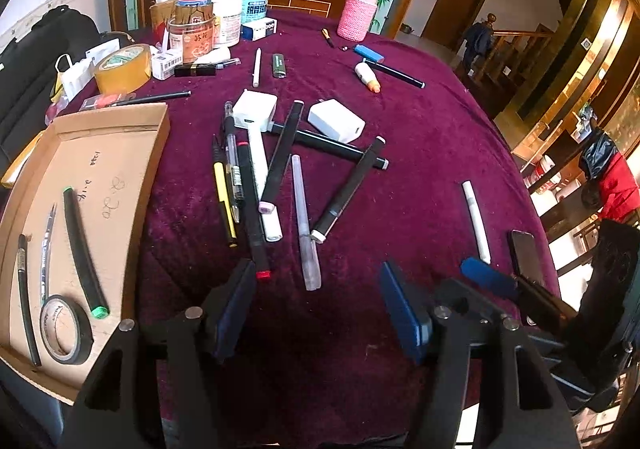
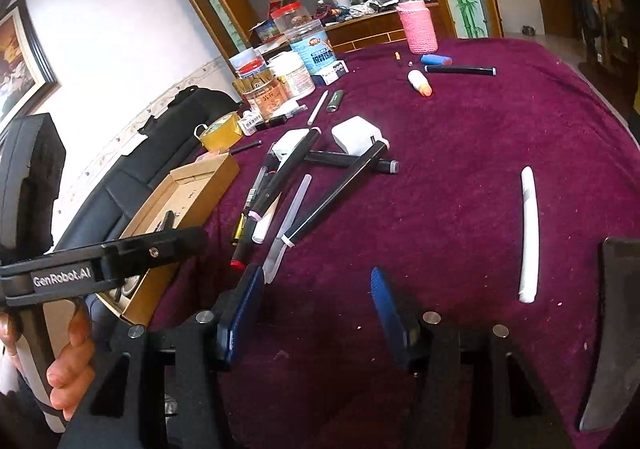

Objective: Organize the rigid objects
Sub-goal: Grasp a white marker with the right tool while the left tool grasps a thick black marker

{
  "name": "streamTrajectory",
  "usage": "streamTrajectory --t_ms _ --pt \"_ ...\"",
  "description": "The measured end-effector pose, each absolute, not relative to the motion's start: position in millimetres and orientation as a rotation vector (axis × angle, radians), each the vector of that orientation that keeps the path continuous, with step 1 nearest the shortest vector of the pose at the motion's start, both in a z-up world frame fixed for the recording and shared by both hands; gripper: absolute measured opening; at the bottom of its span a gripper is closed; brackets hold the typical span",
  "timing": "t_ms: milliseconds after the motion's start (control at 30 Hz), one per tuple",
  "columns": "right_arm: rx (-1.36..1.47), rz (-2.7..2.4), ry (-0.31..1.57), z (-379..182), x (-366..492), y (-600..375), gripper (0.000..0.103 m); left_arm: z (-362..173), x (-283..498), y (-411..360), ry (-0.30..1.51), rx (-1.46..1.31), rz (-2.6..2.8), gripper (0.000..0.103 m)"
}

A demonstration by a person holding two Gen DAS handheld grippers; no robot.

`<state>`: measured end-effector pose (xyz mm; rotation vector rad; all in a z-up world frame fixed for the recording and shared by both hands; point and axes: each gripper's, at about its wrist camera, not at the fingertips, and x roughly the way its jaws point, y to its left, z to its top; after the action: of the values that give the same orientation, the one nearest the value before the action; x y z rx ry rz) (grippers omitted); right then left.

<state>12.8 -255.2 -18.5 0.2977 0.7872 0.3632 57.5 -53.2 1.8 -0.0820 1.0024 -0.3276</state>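
A heap of pens and markers (image 1: pixel 276 177) lies mid-table on the maroon cloth (image 1: pixel 400 177), with two white chargers (image 1: pixel 256 110) at its far end. The heap shows in the right wrist view (image 2: pixel 304 189) too. A cardboard tray (image 1: pixel 116 153) at the left holds a green-tipped black marker (image 1: pixel 82 249), two thin pens and a black tape roll (image 1: pixel 64 329). My left gripper (image 1: pixel 320 285) is open and empty, just short of the heap's near ends. My right gripper (image 2: pixel 316 285) is open and empty. A white marker (image 2: pixel 529 233) lies alone to its right.
Jars, tins, a brown tape roll (image 1: pixel 122 67) and small boxes crowd the far left of the table. A pink knitted bottle (image 1: pixel 356 15), a blue lighter (image 1: pixel 368 53) and a black pen (image 1: pixel 396 75) lie far back. A phone (image 1: pixel 526 253) lies at the right edge.
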Motion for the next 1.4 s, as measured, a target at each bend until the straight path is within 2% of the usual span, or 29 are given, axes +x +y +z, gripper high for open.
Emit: streamTrajectory --t_ms 767,900,1000,1167,1233,1367,1400 --pt "0.379 0.177 0.8 -23 37 -328 0.058 -9 65 -74 1.018 -0.005 -0.308 0.063" --pt "0.381 0.117 0.819 -29 45 -342 0.052 -13 69 -76 1.029 -0.005 -0.306 0.064" --pt "0.387 0.057 0.855 -38 54 -350 0.044 -14 73 -78 1.032 0.002 -0.307 0.064" --pt "0.405 -0.026 0.902 -51 64 -358 0.039 -19 80 -79 1.045 0.005 -0.306 0.064" --pt "0.418 -0.041 0.926 -58 67 -360 0.029 -20 85 -80 1.051 0.008 -0.308 0.063" --pt "0.419 -0.062 0.919 -58 68 -361 0.023 -22 94 -82 1.059 -0.005 -0.311 0.063" --pt "0.425 -0.059 0.918 -59 68 -360 0.018 -22 96 -82 1.063 -0.011 -0.316 0.063"
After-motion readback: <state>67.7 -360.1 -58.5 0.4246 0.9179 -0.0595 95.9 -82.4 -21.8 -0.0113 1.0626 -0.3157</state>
